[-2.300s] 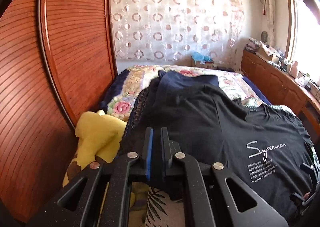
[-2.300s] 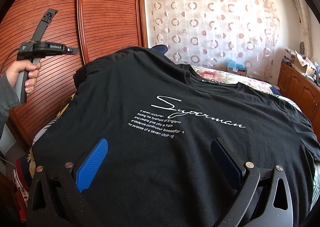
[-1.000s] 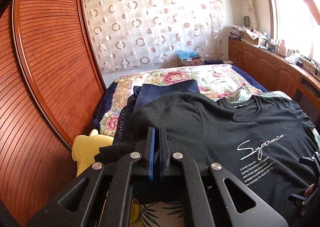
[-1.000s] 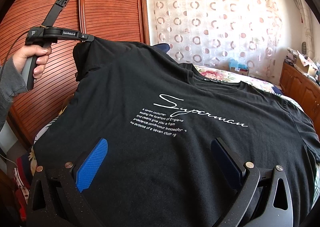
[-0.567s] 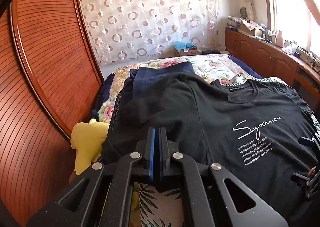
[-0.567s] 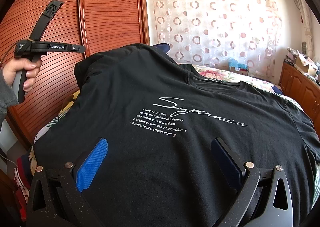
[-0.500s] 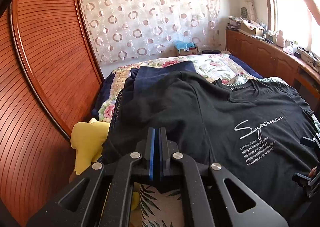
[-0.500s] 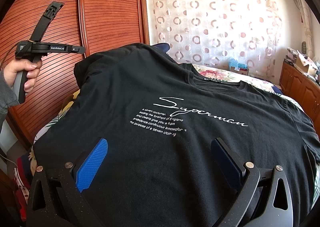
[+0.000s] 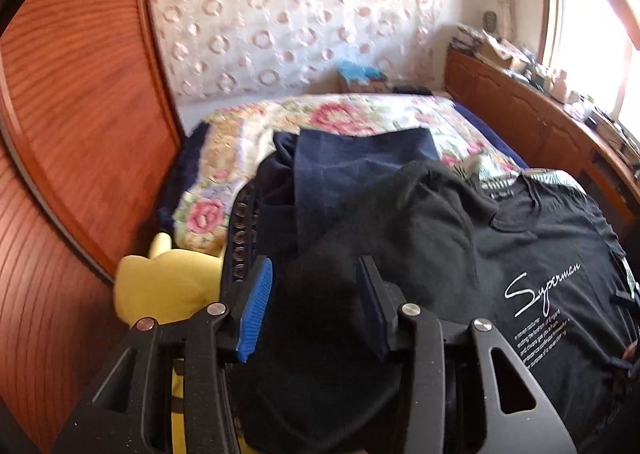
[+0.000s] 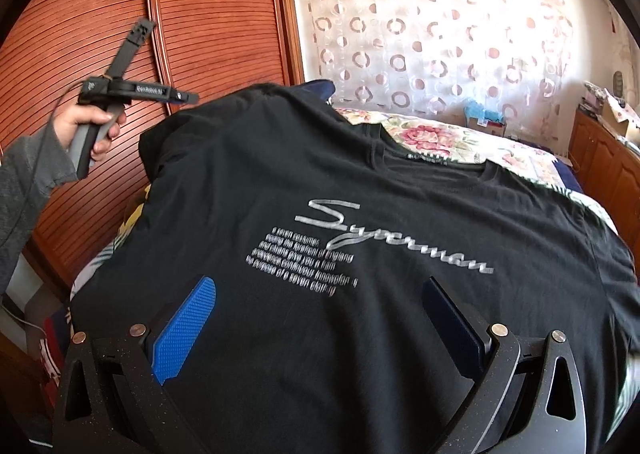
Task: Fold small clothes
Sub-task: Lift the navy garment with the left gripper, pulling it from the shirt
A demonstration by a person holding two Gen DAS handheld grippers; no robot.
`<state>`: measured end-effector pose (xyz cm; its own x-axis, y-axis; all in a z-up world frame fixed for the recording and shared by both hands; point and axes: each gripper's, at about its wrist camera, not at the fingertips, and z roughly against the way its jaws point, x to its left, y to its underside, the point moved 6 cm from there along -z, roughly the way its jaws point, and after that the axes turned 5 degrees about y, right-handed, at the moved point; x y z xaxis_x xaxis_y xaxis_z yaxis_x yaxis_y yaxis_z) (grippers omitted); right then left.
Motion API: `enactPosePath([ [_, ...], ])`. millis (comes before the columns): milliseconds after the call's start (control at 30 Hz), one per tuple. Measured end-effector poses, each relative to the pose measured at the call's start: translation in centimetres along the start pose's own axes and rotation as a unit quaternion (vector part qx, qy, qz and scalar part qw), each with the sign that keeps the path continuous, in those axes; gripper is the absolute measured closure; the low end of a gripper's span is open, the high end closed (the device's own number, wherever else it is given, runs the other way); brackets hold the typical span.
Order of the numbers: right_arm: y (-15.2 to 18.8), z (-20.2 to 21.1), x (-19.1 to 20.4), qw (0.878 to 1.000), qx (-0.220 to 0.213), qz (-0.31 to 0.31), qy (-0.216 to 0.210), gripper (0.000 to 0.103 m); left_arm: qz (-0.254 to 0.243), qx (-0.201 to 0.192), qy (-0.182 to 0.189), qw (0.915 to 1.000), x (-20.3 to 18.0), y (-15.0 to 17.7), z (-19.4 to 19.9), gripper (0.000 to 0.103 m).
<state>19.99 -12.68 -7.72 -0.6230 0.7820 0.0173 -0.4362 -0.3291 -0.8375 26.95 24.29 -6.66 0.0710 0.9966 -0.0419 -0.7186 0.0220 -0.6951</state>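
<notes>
A black T-shirt (image 10: 360,190) with white "Superman" script lies face up, spread across the bed. Its left sleeve (image 9: 400,222) is bunched in front of my left gripper (image 9: 314,294). That gripper's jaws are opening, with loose black cloth lying between the pads and not pinched. In the right wrist view a hand holds the left gripper (image 10: 176,96) in the air, just beyond the sleeve's edge. My right gripper (image 10: 316,302) stands wide open over the shirt's lower part, below the print.
The bed has a floral cover (image 9: 328,114). A folded navy garment (image 9: 352,166) lies beyond the sleeve. A yellow plush thing (image 9: 160,282) sits at the bed's left edge against the slatted wooden wardrobe door (image 9: 60,134). Wooden cabinets (image 9: 520,114) line the right side.
The left gripper held the sleeve lifted a second ago. It has since come down and its jaws have parted, so the sleeve now rests bunched on the bed. The right gripper has stayed open.
</notes>
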Motion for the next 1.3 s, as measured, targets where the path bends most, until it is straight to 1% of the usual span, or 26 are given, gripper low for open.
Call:
enactPosePath([
  [33,-0.4,-0.2,-0.1,1.0,0.0,0.001,0.0,0.0,-0.003,0.012,0.013,0.9998,0.2,-0.1,-0.8,0.058],
  [133,-1.7,-1.1,-0.2,1.0,0.002,0.002,-0.001,0.0,-0.017,0.034,0.025,0.999,0.4,-0.1,-2.2,0.058],
  [233,-2.5,-1.8,-0.4,1.0,0.003,0.001,-0.003,0.0,-0.031,0.044,0.032,0.9981,0.3,-0.1,-2.8,0.058],
  [333,-2.8,-2.7,-0.5,1.0,0.006,0.003,-0.006,0.0,-0.037,0.042,0.042,0.9975,0.0,-0.2,-2.7,0.059],
  [400,-2.7,-3.2,-0.5,1.0,0.01,0.003,-0.008,0.0,-0.04,0.045,0.053,0.9968,-0.1,0.1,-2.6,0.07],
  [433,-2.7,-3.4,-0.5,1.0,0.012,0.002,-0.01,0.0,-0.042,0.048,0.054,0.9965,-0.3,0.2,-2.5,0.077],
  [467,-2.6,-3.6,-0.5,1.0,0.013,0.002,-0.01,0.0,-0.046,0.046,0.046,0.9969,-0.3,0.1,-2.5,0.082],
  [533,-2.6,-4.0,-0.6,1.0,0.017,-0.002,-0.012,0.0,-0.055,0.036,0.035,0.9972,-0.6,0.1,-1.8,0.087],
  [633,-2.6,-4.3,-0.8,1.0,0.02,-0.005,-0.015,0.0,-0.066,0.008,0.004,0.9978,-1.1,-0.4,0.0,0.087],
  [733,-2.6,-4.3,-0.8,1.0,0.02,-0.009,-0.018,0.0,-0.072,-0.011,-0.01,0.9973,-1.5,-0.8,1.6,0.087],
  [767,-2.8,-4.5,-0.9,1.0,0.021,-0.01,-0.019,0.0,-0.074,-0.013,-0.012,0.9971,-1.5,-0.9,1.9,0.089],
  [967,-2.7,-4.4,-1.1,1.0,0.018,-0.011,-0.021,0.0,-0.098,-0.011,-0.025,0.9948,-2.8,-0.2,2.9,0.089],
  [1033,-2.6,-4.2,-1.2,1.0,0.015,-0.012,-0.021,0.0,-0.104,0.004,-0.026,0.9942,-3.2,0.4,2.7,0.089],
  [1100,-2.6,-4.1,-1.3,1.0,0.013,-0.014,-0.02,0.0,-0.114,0.014,-0.044,0.9924,-3.3,0.8,2.3,0.089],
  [1167,-2.5,-4.1,-1.3,1.0,0.011,-0.014,-0.021,0.0,-0.115,0.019,-0.048,0.992,-3.5,1.3,2.2,0.089],
  [1233,-2.4,-3.9,-1.4,1.0,0.01,-0.014,-0.02,0.0,-0.111,0.014,-0.048,0.9925,-3.5,1.5,2.5,0.089],
  [1300,-2.3,-3.9,-1.4,1.0,0.01,-0.013,-0.019,0.0,-0.109,-0.003,-0.044,0.9931,-3.6,1.2,3.2,0.089],
])
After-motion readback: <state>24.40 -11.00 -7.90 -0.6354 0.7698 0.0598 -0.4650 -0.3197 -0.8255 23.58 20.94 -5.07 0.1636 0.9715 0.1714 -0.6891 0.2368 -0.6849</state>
